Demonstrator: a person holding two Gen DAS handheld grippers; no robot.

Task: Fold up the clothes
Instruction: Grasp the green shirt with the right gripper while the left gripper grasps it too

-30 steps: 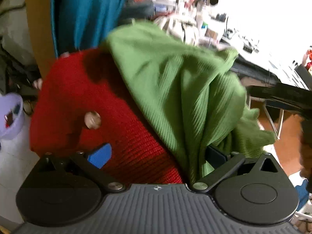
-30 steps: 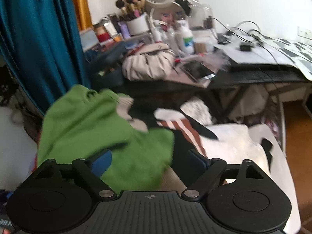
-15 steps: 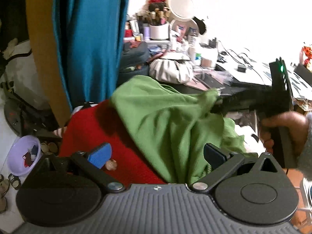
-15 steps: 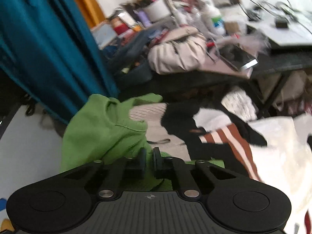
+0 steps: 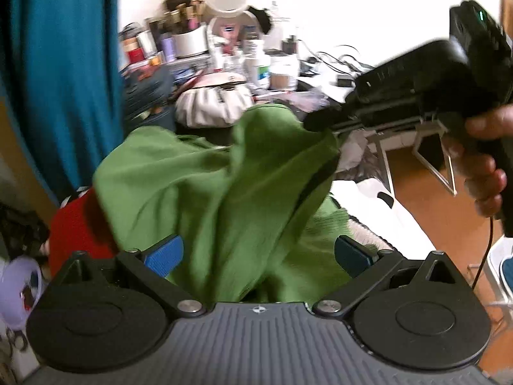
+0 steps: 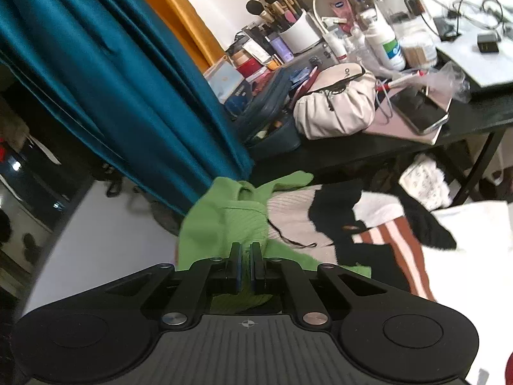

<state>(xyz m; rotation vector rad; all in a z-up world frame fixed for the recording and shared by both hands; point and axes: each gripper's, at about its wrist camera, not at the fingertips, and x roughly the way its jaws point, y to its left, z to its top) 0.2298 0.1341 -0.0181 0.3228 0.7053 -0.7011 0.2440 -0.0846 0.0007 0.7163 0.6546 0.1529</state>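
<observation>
Right tool (image 6: 245,264) is pinching a green ribbed knit garment (image 5: 224,192) and lifting it off a clothes pile.

The right tool's pads are clenching a fold of the green cloth, which is hanging stretched above a red knit sweater (image 5: 77,224). The left tool (image 5: 256,253) is sitting released, jaws spread wide, with the cloth draping between them. On the black worktop (image 6: 368,150) behind, a white cylindrical cup (image 6: 298,33) is holding makeup brushes (image 6: 279,3), and a cream gathered pouch (image 6: 333,109) is lying near the front edge beside a dark phone (image 6: 423,112).
</observation>
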